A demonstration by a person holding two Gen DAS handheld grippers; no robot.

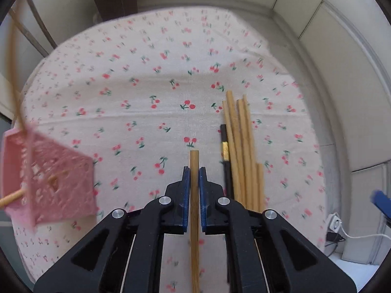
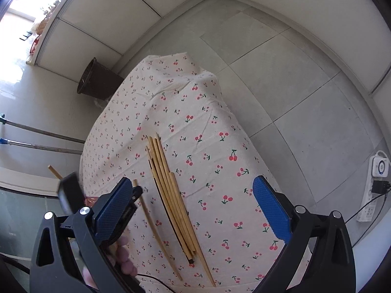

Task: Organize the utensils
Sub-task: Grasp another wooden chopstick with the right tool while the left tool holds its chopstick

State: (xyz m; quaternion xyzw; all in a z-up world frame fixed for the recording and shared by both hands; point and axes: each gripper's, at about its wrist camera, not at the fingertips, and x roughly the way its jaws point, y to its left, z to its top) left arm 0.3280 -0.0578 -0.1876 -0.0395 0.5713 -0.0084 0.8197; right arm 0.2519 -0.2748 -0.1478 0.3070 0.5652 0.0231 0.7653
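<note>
Left gripper [image 1: 194, 171] pitched steeply down over the cherry-print tablecloth [image 1: 151, 78]; blue pads closed onto a single bamboo chopstick [image 1: 194, 195], nothing else between them. Chopstick's long axis runs near-to-far, in line with the fingers, blunt tip just past them. Pale tan, plain, round.

Right gripper [image 2: 195, 210] also tilted down, jaws spread wide, empty, above the chopstick bundle [image 2: 171, 195]. Bundle lies on the cloth just right of the held stick, roughly parallel; one black chopstick [image 1: 226, 151] with a gold band on its left edge.

Pink basket [image 1: 48, 178] at near left, blurred, with sticks in it.
</note>
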